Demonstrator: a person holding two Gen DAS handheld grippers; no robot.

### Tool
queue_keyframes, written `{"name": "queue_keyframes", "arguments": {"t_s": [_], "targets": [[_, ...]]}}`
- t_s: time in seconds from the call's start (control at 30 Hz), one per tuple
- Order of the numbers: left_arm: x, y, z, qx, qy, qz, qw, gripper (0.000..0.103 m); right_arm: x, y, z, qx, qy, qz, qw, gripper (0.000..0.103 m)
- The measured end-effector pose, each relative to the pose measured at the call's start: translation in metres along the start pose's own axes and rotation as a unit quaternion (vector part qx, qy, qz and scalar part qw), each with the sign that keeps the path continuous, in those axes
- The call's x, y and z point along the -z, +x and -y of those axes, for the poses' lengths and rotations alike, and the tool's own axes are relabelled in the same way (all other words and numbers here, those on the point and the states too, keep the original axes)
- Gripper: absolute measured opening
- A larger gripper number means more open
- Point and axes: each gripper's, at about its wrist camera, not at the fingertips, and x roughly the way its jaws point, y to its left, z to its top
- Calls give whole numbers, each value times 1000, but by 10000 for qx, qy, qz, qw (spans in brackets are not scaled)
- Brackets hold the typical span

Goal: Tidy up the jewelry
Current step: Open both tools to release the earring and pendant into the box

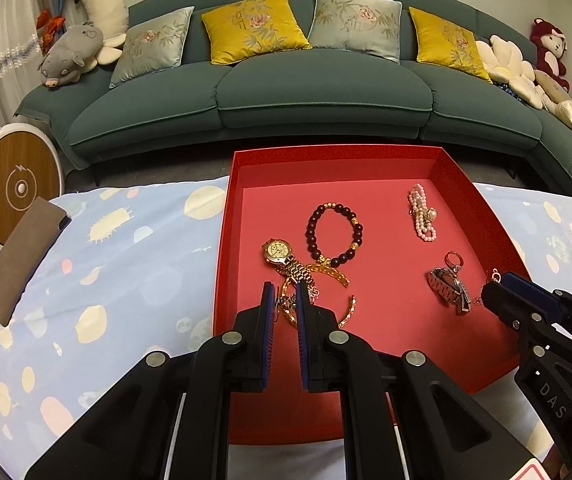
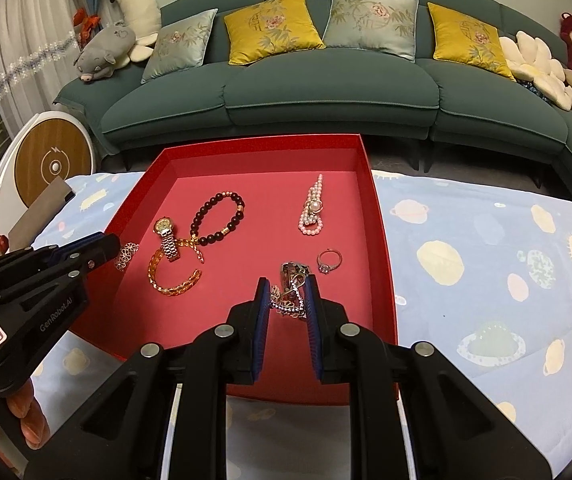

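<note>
— Where are we with the jewelry?

— Everything we can see already lies in the red tray [image 2: 382, 240] on the blue patterned cloth [image 2: 486, 264]. The dark bead bracelet [image 2: 217, 218] and the pearl bracelet [image 2: 313, 210] lie apart and tidy, and the ring [image 2: 330, 260] sits alone. What is left is the two tangles: the gold watch [image 1: 279, 258] overlaps the amber bangle [image 2: 173, 280] and touches the bead bracelet, and the silver watch [image 1: 448, 286] lies heaped with a fine chain.

— And our hands?

— Both grippers reach into the near end of the tray, angled down. Our left gripper [image 1: 284, 300] is drawn nearly closed over a small flower-link chain [image 2: 125, 256], beside the amber bangle. Our right gripper [image 2: 286, 298] is also narrowed, with a sparkly chain [image 2: 290, 304] between its pads, just in front of the silver watch.

— Are we gripping them?

— The chains sit between the pads, and the jaws stand narrow, so we judge both are pinched; the links are too fine for us to be sure the pads press on them.

— So, progress?

— Collected, we'd say, but not sorted. Separating the chains from the watches looks like the step in hand.
</note>
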Motion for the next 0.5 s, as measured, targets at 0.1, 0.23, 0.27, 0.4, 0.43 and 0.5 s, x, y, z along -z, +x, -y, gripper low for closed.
{"name": "queue_keyframes", "arguments": {"t_s": [0.1, 0.23, 0.27, 0.4, 0.43, 0.5], "targets": [[1, 4, 0, 12, -14, -71, 10000, 9, 0, 1, -1, -9, -21, -2, 10000, 17], [2, 6, -1, -4, -12, -81, 10000, 12, 0, 1, 0, 31, -14, 40, 10000, 18], [2, 6, -1, -7, -8, -86, 10000, 13, 0, 0, 0, 34, -5, 44, 10000, 18], [3, 3, 2, -41, 34, -58, 10000, 20, -2, -5, 2, 63, 55, 120, 9999, 18], [4, 2, 3, -54, 57, -27, 10000, 20, -2, -7, 3, 59, 79, 142, 9999, 20], [3, -3, 4, -66, 88, 23, 9999, 20, -3, -13, 4, 31, 127, 200, 9997, 22]]}}
